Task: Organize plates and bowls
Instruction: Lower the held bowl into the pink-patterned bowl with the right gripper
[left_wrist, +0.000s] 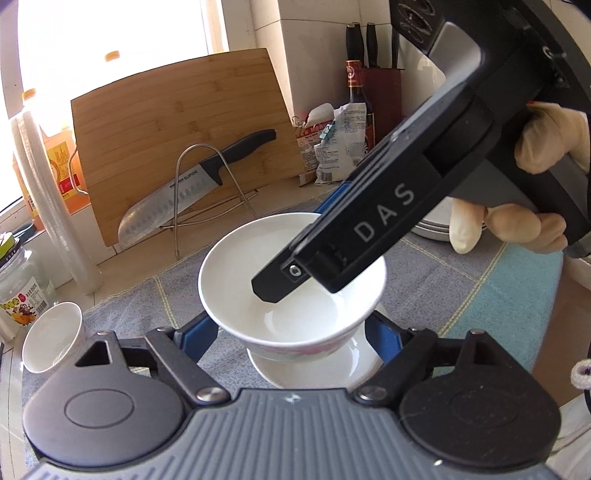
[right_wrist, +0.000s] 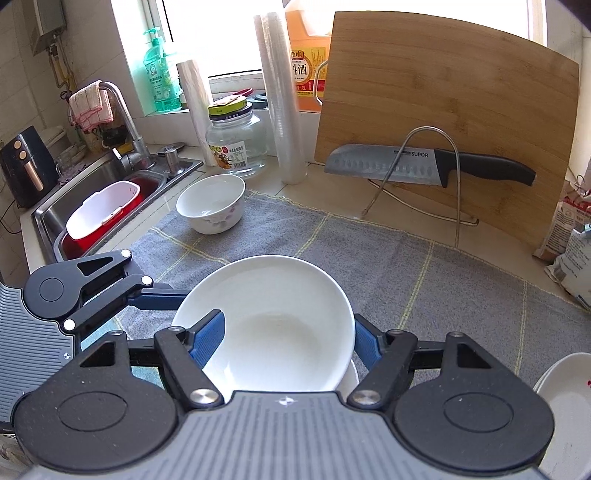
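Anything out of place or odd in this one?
One oddity: both grippers are at the same bowl. The left gripper flanks its base, while one finger of the right gripper reaches inside it. The bowl is over a plate. Nothing spilled or broken shows.

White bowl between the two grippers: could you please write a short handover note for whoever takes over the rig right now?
Right gripper: shut on the white bowl, one finger inside, one outside.
Left gripper: fingers against the same bowl's sides, apparently clamped.
Below the bowl: a white dish on the grey cloth.
Elsewhere: floral bowl on the cloth's far corner; plate stack behind the right gripper.
Left to do: probably set this bowl down, then collect the floral bowl.
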